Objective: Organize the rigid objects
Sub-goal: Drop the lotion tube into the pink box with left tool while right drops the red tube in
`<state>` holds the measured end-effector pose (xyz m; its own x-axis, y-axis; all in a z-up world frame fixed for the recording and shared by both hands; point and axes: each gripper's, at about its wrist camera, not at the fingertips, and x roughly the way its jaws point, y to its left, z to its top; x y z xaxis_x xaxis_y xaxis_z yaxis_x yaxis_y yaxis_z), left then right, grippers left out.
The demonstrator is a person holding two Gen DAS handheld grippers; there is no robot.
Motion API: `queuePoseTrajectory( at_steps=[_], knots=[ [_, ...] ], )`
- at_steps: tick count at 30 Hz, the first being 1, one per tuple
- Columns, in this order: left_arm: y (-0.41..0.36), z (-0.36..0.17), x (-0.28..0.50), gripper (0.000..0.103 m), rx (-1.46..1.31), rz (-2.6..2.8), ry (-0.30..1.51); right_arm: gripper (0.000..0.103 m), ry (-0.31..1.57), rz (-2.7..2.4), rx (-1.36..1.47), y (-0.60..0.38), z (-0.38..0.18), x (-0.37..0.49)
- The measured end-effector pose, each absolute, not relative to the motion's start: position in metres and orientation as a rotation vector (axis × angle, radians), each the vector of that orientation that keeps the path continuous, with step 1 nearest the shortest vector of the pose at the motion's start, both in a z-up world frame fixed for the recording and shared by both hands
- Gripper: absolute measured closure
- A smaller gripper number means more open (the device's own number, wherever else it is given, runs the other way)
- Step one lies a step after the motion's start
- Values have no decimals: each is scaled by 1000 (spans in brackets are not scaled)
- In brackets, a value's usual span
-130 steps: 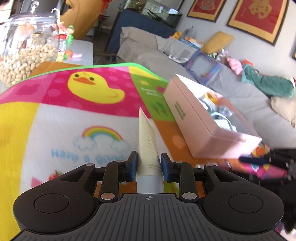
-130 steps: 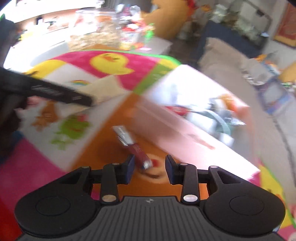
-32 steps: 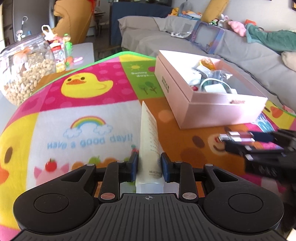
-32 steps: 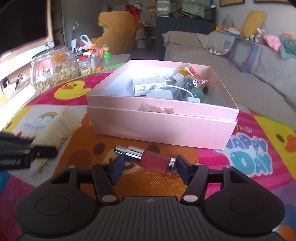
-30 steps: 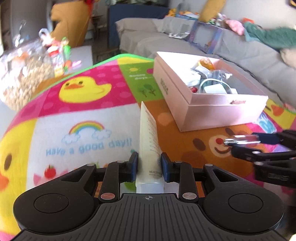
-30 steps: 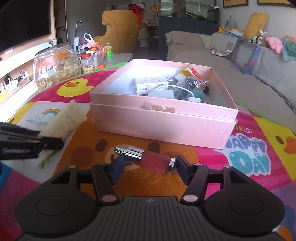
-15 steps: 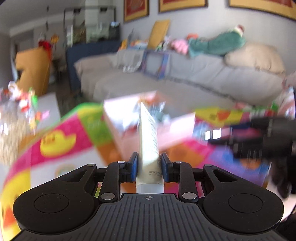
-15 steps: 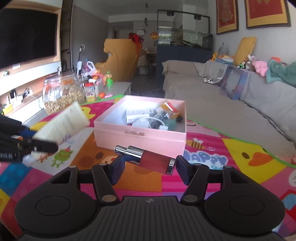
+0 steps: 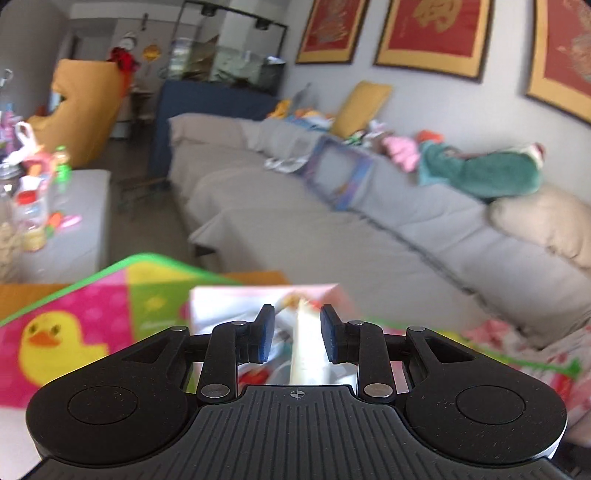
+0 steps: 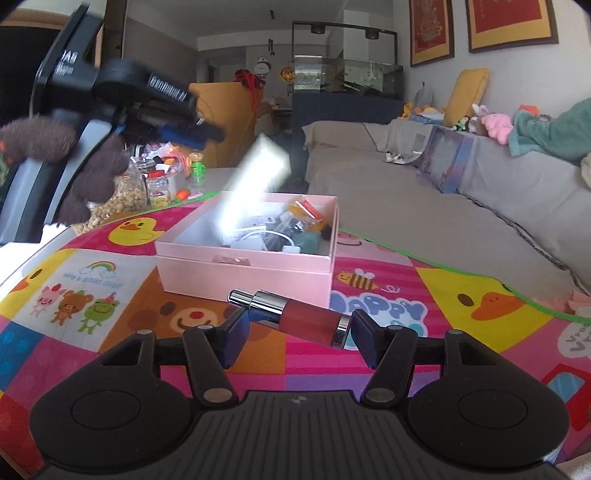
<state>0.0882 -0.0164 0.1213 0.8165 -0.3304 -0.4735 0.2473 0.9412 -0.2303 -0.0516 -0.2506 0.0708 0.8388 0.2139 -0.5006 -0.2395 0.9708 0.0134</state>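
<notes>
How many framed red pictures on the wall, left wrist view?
3, in a row above the sofa: left picture, middle picture, right picture, cut off at the edge. More may hang out of view.

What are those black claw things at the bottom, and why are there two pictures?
A person holds a grabber tool in each hand, and each tool has a small camera looking out along its two fingers. That makes two pictures, one from each hand.

The right gripper pinches a little red bottle with a silver cap, held above the colourful cartoon mat. On the mat stands a pink box with small things inside.

The left gripper is above that box. A pale tube, blurry, seems loose from its fingers and tips into the box.
</notes>
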Motion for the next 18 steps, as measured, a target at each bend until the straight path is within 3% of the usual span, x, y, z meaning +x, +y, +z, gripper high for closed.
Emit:
queuePoseTrajectory(
  at_steps=[5,11,14,18],
  knots=[
    [13,99,50,73,-153,-299,560,42,512,241,-45,-245,78,-38],
    [39,73,17,73,-135,-233,645,42,375,263,-55,-217,133,21],
    [50,63,7,73,-112,-216,667,30,376,237,-82,-202,154,63],
    [61,47,-9,73,-62,-183,710,26,431,215,-47,-204,155,68]
  ],
)
